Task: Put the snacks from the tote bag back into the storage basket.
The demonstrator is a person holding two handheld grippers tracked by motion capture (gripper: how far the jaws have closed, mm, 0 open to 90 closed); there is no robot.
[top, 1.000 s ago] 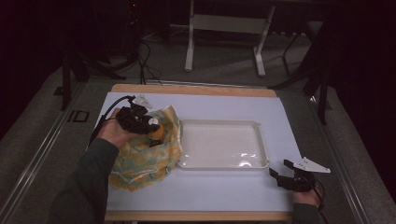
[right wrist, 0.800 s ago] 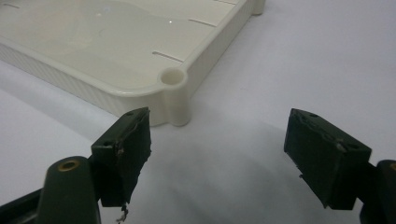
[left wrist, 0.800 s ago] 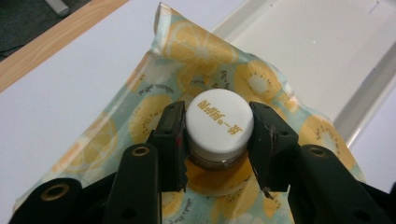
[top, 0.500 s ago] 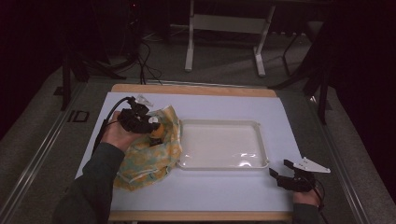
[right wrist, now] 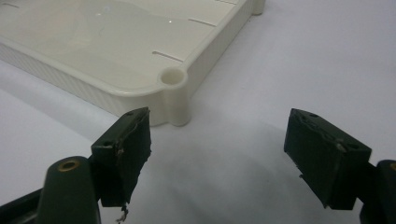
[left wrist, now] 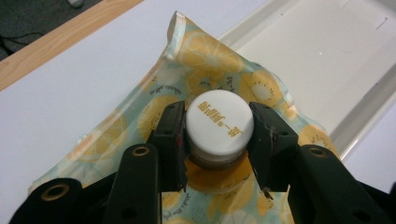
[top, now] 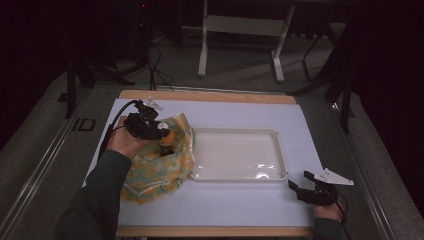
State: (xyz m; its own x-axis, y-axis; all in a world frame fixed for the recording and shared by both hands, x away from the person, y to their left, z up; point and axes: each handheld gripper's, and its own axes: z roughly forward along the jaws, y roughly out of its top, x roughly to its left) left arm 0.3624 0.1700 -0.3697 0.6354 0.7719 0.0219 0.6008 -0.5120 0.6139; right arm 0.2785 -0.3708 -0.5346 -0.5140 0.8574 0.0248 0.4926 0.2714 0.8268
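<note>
A: The bottle [left wrist: 219,135] is the thing in hand, isn't it? Start with the big pieces around it, though.

B: Biggest is the table [top: 240,210], with a white top and a wooden edge. On it, right of centre, sits a cream plastic tray [top: 280,165], shallow, with rounded corners and a raised rim. Just left of the tray lies a crumpled bag [top: 160,170], pale blue-green printed with yellow and orange citrus slices; its near edge comes up against the tray's left rim.

A: And the bottle itself?

B: It is over the bag, near that tray's left side. From above you see a round white screw cap [left wrist: 219,119] with orange printed characters across the top and a ribbed skirt. Below the cap there is a clear neck and an orange body, mostly hidden.

A: How is it held?

B: The left gripper [left wrist: 218,140] clamps it: one black jaw presses each side of the cap, with no gap visible.

A: The other hand?

B: The right gripper [right wrist: 217,154] rests low on the white top, just off the tray's near right corner, its jaws spread wide with nothing between them.
</note>
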